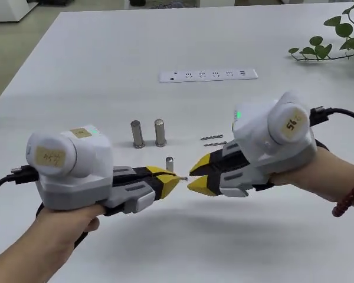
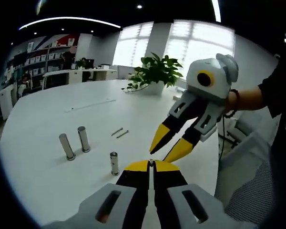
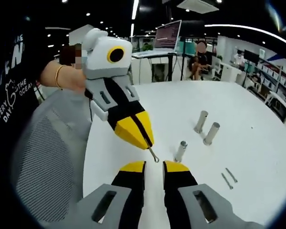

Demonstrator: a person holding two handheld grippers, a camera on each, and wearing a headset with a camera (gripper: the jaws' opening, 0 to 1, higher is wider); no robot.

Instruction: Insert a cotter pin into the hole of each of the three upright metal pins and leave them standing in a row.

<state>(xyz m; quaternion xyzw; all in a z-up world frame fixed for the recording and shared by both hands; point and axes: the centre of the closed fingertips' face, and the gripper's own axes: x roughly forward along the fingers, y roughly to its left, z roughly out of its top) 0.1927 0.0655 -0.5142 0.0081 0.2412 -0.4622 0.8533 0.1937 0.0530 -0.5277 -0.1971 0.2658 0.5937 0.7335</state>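
Three metal pins stand upright on the white table: two side by side and a shorter one nearer me. My left gripper is shut on a thin cotter pin, whose looped end sticks out of the jaw tips. My right gripper faces it tip to tip, open, its jaws on either side of the cotter pin's end without closing on it. Both grippers hover just in front of the short pin. Two loose cotter pins lie to the right of the standing pair.
A white power strip lies farther back on the table. Plant leaves reach in at the far right. The table is bare around the pins. Desks and a seated person show in the room behind.
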